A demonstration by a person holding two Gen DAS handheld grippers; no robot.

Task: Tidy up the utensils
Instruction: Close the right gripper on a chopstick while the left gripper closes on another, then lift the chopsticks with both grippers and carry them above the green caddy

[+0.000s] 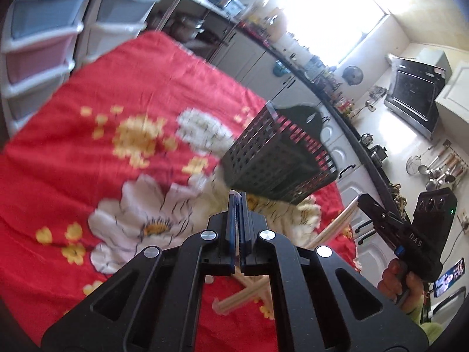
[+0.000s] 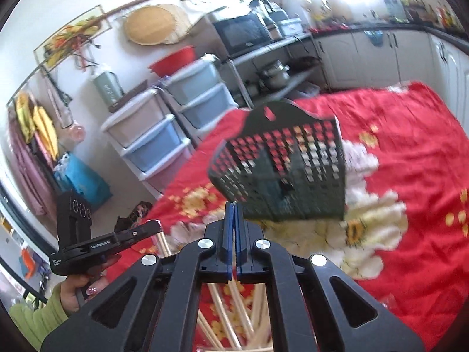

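Observation:
A black perforated utensil basket stands on the red floral cloth, just beyond both grippers; it also shows in the right wrist view. My left gripper is shut on a chopstick, whose pale tip shows at the fingertips and whose shaft runs down below the jaws. My right gripper is shut on a chopstick too, a thin pale strip between the blue pads. Several pale wooden chopsticks lie loose on the cloth under the grippers; they also show in the left wrist view.
Stacked plastic drawer units stand off the cloth's far left edge. Kitchen cabinets and a shelf with a microwave are behind. The right gripper's body shows in the left view, the left gripper's body in the right view.

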